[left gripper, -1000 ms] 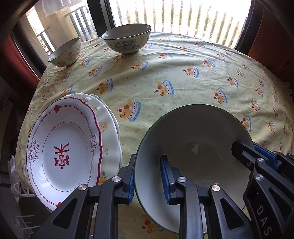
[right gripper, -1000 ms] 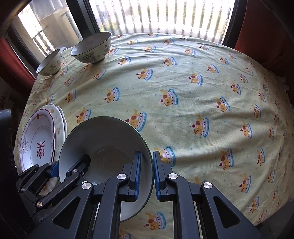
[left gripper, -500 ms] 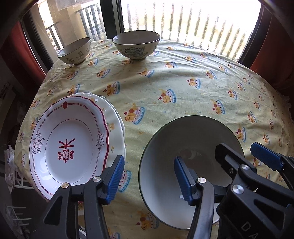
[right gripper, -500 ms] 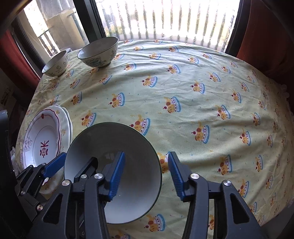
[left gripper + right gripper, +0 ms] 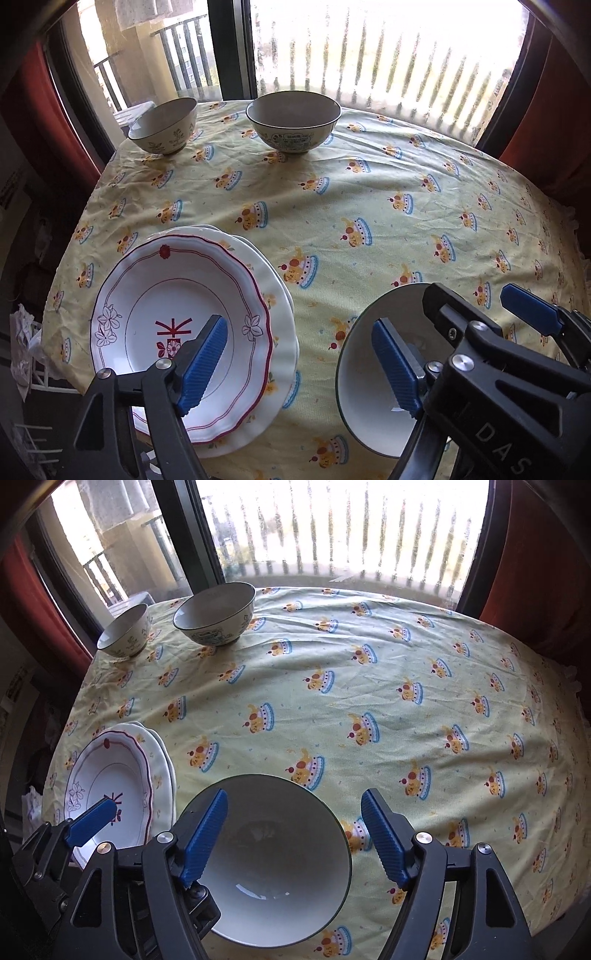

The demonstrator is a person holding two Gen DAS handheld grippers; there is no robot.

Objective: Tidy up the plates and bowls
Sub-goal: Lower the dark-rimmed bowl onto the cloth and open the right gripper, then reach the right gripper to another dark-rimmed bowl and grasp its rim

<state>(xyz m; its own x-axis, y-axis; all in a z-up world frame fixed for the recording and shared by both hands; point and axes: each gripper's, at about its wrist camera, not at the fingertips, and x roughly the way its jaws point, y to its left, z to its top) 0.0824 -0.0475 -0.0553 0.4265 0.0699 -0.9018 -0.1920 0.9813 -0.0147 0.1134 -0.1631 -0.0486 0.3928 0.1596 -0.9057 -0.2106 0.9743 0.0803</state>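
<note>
Far left of the table, near edge: the stack of plates (image 5: pixel 192 317), red-trimmed plate on top, resting on the yellow tablecloth (image 5: pixel 369 192). Left gripper (image 5: pixel 303 365) – jaws have just been opening and stand wide, nothing between the pads; one blue pad hangs over the top plate, the other over the inside of the large white bowl (image 5: pixel 273 864), neither touching. The bowl sits upright on the cloth just beside the plates, at the near edge. Right gripper (image 5: pixel 295 840) – jaws also just been opening, wide, straddling the bowl's right rim from above; one pad over the bowl's interior, the other outside the rim, both clear of it. Far left corner: small bowl (image 5: pixel 123 631), then medium bowl (image 5: pixel 216 613), near each other, well apart from both grippers.
</note>
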